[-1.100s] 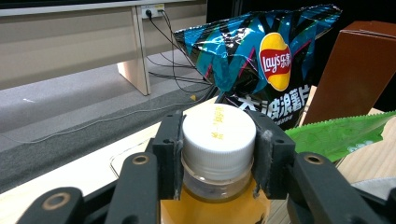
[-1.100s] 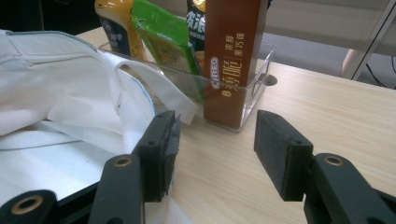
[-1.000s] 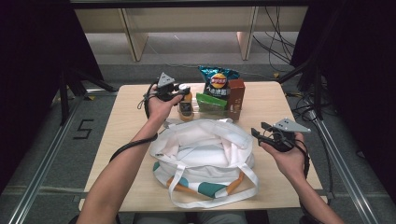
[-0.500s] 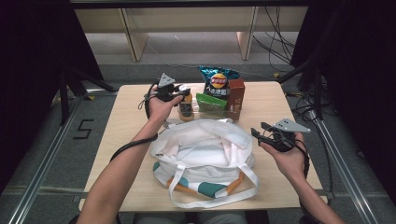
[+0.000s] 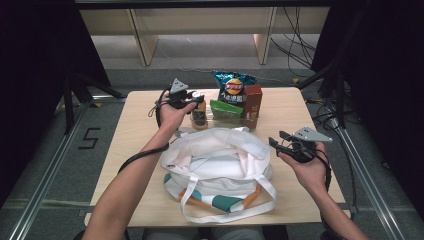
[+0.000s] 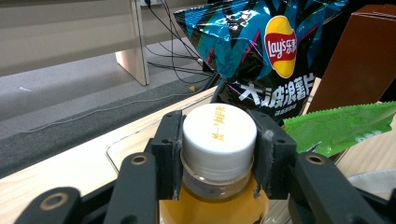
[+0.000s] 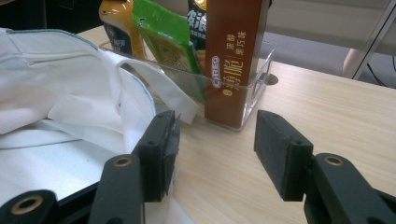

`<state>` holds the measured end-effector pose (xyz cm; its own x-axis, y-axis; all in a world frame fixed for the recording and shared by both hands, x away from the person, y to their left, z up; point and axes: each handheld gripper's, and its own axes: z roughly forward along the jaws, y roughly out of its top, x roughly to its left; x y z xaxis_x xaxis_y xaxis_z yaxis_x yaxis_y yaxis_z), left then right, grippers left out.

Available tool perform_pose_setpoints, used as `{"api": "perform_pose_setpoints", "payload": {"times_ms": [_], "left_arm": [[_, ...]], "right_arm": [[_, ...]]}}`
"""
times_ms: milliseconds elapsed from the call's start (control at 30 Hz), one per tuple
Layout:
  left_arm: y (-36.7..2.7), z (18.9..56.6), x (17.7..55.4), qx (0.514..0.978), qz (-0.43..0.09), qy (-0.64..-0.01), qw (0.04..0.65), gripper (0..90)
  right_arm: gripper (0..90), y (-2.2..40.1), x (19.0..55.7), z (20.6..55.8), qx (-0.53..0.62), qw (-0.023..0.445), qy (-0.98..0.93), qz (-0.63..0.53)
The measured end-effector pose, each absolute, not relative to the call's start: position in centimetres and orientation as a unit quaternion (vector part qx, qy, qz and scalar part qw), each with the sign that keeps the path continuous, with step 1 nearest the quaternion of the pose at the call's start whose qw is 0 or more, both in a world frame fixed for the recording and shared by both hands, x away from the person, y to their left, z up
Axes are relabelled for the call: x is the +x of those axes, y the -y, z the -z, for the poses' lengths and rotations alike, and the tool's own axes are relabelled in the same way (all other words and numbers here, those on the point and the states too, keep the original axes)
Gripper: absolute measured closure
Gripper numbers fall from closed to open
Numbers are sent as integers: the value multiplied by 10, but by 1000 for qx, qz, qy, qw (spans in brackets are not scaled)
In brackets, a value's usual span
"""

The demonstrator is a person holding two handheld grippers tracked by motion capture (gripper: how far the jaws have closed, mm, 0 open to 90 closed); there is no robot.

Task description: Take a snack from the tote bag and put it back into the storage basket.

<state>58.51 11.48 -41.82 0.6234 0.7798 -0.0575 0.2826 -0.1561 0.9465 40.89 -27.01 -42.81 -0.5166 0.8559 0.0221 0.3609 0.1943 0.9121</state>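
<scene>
L gripper clamped on white cap of orange drink bottle, which stands upright at far side of white tote bag, just beside chips bag & green packet. R gripper released, nothing between jaws, at tote bag's right edge, near brown box.

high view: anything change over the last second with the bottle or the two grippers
Nothing visibly changed. The left gripper stays closed on the white cap of the orange-filled clear plastic bottle, its fingers against the cap's sides. The right gripper remains open with nothing between its fingers, beside the white cloth tote bag. The bottle, the blue crisp bag, the green packet and the brown carton keep their places.
</scene>
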Motion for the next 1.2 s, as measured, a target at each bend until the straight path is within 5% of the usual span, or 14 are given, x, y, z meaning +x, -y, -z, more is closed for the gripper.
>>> {"api": "perform_pose_setpoints", "payload": {"times_ms": [667, 1200], "left_arm": [[-129, 400, 565, 709, -211, -391, 548, 242], [-148, 389, 522, 698, -220, -391, 558, 223]], "right_arm": [[490, 270, 410, 428, 412, 265, -729, -478], [488, 270, 410, 428, 413, 264, -723, -487]]}}
